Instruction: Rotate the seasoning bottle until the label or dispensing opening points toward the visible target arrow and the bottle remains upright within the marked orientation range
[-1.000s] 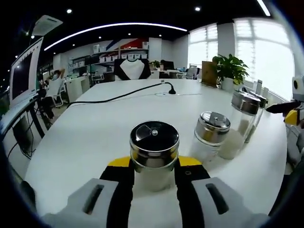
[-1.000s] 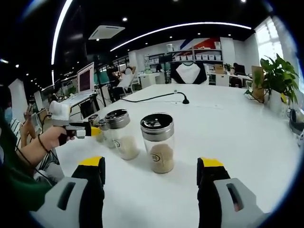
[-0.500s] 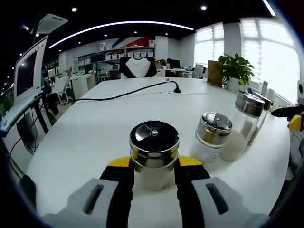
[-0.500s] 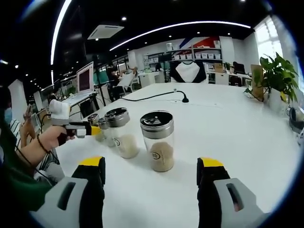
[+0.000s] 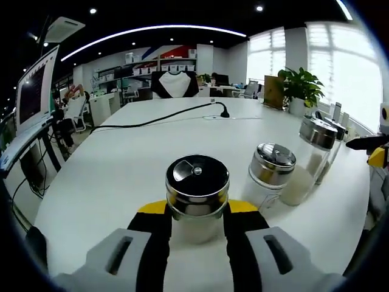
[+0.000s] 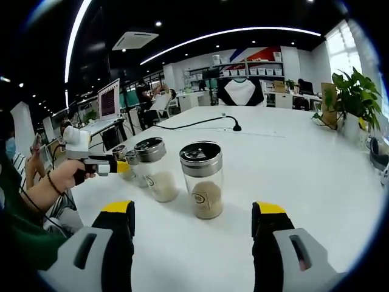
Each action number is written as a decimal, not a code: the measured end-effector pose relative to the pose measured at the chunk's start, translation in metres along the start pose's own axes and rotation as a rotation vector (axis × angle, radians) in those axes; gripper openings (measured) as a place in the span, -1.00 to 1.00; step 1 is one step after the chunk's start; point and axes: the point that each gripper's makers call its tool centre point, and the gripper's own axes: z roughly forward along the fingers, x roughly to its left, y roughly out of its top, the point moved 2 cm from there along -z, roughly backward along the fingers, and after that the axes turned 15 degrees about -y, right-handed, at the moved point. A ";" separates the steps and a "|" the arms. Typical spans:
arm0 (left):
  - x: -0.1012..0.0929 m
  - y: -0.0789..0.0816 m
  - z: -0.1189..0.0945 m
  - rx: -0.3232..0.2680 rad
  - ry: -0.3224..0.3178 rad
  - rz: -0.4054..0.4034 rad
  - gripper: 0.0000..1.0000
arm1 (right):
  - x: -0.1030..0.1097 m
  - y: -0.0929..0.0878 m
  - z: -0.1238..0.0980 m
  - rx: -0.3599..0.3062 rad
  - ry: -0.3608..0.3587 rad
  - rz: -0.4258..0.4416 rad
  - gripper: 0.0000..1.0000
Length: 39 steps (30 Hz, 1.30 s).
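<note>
Left tool grips seasoning bottle — right tool spread wide.

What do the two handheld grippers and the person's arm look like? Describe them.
The left gripper and the right gripper look alike: pale grey bodies with slotted holes, black fingers and yellow tips. In the right gripper view, the person's hand shows a dark wristband and a dark green sleeve.

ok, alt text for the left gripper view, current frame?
The left gripper clamps a glass seasoning bottle with a shiny metal lid, upright on a white table. Two more seasoning bottles stand to its right, a black cable crosses the far tabletop, and a potted plant stands at the far edge.
</note>
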 end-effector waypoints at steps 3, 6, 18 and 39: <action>-0.001 0.003 -0.002 -0.012 -0.002 0.013 -0.28 | 0.000 0.001 0.000 -0.002 -0.002 0.003 0.60; -0.002 0.006 -0.005 -0.010 -0.003 0.043 -0.26 | 0.000 0.001 0.000 -0.004 -0.001 0.004 0.60; -0.003 0.014 -0.016 0.007 -0.121 0.187 -0.01 | 0.001 0.002 -0.001 -0.008 0.004 -0.003 0.60; -0.004 0.011 -0.014 0.071 -0.527 0.305 0.16 | 0.000 0.003 -0.001 -0.009 0.003 -0.008 0.60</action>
